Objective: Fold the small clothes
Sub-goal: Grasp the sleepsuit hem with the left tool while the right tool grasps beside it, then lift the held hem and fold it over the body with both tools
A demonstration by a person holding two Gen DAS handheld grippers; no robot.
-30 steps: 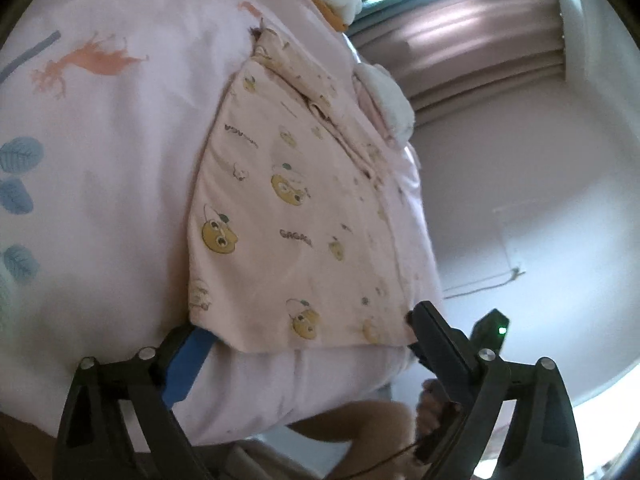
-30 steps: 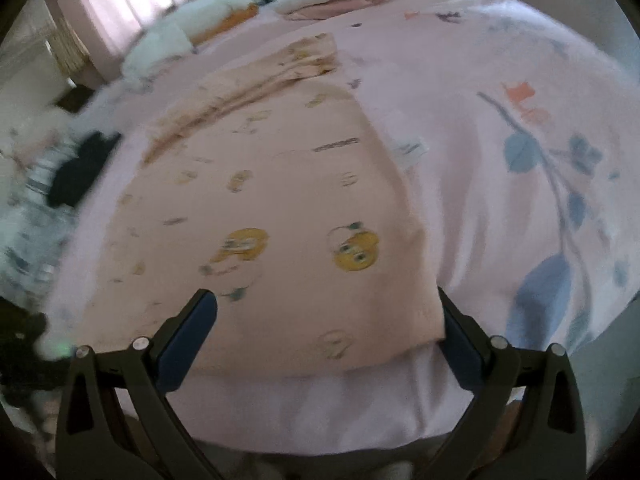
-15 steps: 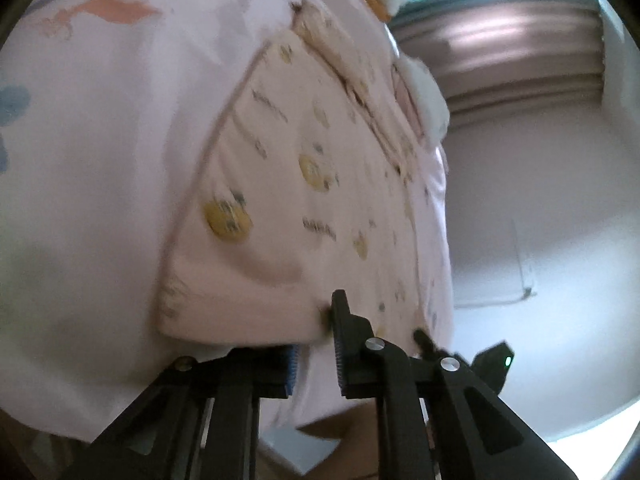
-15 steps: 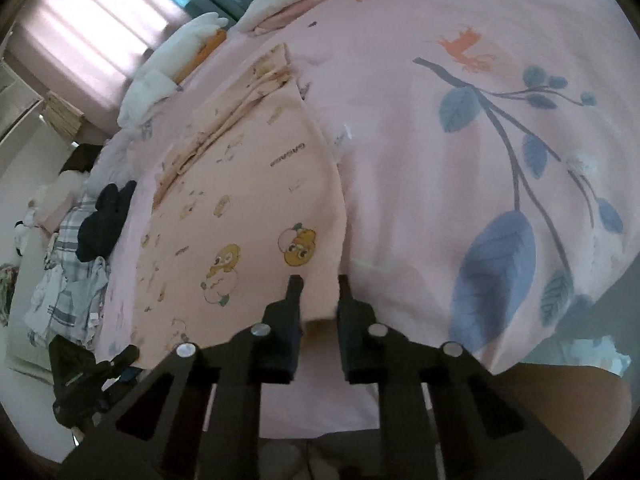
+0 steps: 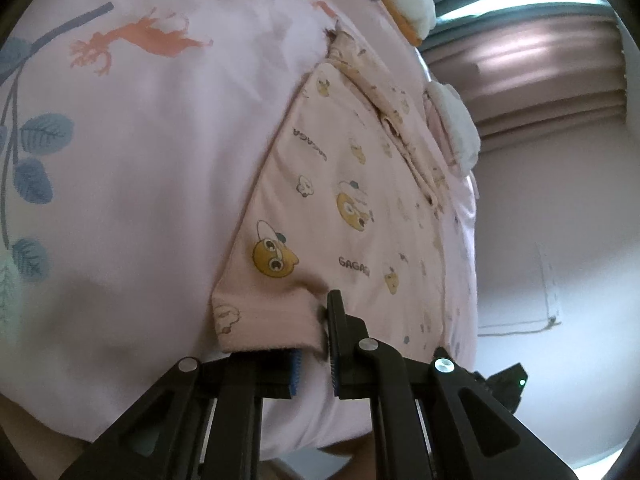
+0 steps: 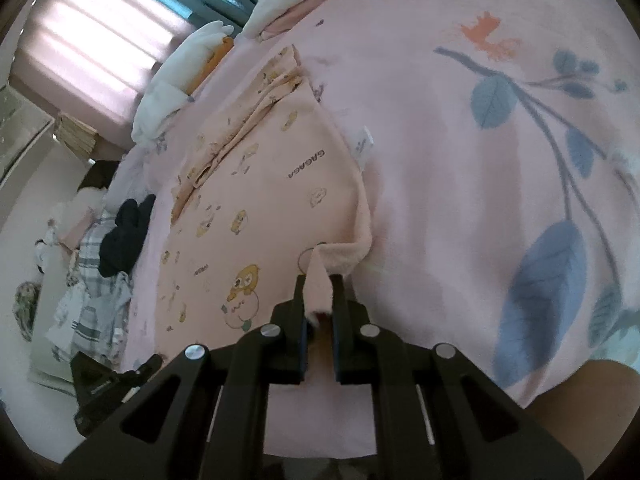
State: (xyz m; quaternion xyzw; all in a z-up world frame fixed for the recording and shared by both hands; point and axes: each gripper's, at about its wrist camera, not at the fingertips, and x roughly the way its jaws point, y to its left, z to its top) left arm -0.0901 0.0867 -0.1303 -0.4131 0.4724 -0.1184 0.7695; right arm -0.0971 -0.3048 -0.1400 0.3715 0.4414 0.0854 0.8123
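On a pink bedspread [image 6: 460, 160], left gripper [image 5: 316, 328] and right gripper [image 6: 318, 300] each pinch the peach garment's [image 6: 260, 200] near hem; thin holds could slip when lifted.

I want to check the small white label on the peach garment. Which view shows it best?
The right wrist view: the white label sticks out at the edge of the peach garment, lying on the bedsheet. In the left wrist view no label is seen on the garment.

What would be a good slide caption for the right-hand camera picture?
Right gripper pinches the near hem corner of a peach cartoon-print garment lying on a pink leaf-patterned bedspread.
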